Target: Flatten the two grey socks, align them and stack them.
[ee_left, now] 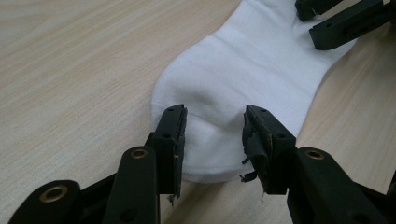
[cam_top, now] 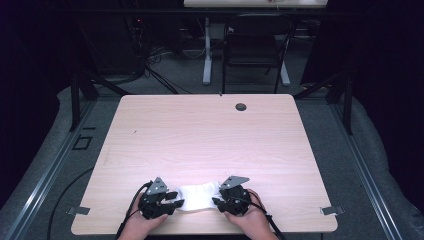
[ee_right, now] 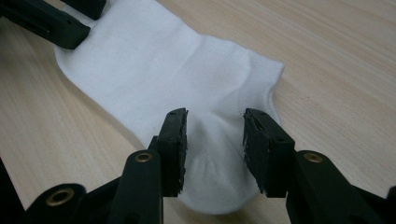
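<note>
Pale wooden table carries a white sock; left gripper and right gripper straddle its ends, jaws released, hiding its edges.

A white sock lies flat on the table near its front edge, at about six o'clock of the tabletop in the high view, its length running from nine to three o'clock. It is a short ankle sock of plain knit fabric, clean, with soft creases across its middle. In the left gripper view its rounded end lies nearest at six o'clock, and the body stretches away toward one o'clock. In the right gripper view the other end, with a ribbed cuff edge at three o'clock, lies nearest, the body running toward eleven o'clock.
</note>
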`<act>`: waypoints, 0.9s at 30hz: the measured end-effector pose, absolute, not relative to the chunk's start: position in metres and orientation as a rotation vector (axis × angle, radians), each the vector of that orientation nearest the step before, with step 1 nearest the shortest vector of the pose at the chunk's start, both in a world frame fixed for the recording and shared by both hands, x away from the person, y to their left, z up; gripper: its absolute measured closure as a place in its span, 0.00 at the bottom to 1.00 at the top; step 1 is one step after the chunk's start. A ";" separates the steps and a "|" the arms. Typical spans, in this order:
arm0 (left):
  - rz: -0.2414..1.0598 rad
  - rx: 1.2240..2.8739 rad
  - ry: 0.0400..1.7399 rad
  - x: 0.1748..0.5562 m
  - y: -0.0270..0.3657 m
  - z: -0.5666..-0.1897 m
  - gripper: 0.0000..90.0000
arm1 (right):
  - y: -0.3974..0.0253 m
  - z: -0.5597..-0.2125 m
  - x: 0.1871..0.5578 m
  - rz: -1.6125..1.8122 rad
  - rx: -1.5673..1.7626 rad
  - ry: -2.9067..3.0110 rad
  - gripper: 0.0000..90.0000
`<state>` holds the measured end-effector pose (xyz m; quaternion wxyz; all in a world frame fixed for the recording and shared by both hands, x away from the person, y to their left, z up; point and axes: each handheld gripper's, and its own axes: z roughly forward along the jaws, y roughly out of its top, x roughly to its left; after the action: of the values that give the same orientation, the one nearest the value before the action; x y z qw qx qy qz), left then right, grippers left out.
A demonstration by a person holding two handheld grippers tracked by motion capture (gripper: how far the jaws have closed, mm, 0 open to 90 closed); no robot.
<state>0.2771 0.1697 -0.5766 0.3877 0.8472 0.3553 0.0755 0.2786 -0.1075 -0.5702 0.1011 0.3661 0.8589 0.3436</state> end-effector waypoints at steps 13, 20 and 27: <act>0.220 2.147 0.907 0.285 0.170 -0.578 0.64 | -0.107 -0.572 0.282 1.024 1.078 2.520 0.69; 0.228 2.126 0.922 0.297 0.170 -0.579 0.64 | -0.108 -0.574 0.290 1.068 1.123 2.492 0.69; 0.236 2.110 0.932 0.304 0.172 -0.580 0.64 | -0.107 -0.575 0.298 1.090 1.148 2.469 0.69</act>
<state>0.3037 0.1722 -0.5801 0.3998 0.8342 0.3682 0.0935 0.2978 -0.1066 -0.5751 0.1044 0.3892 0.8373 0.3696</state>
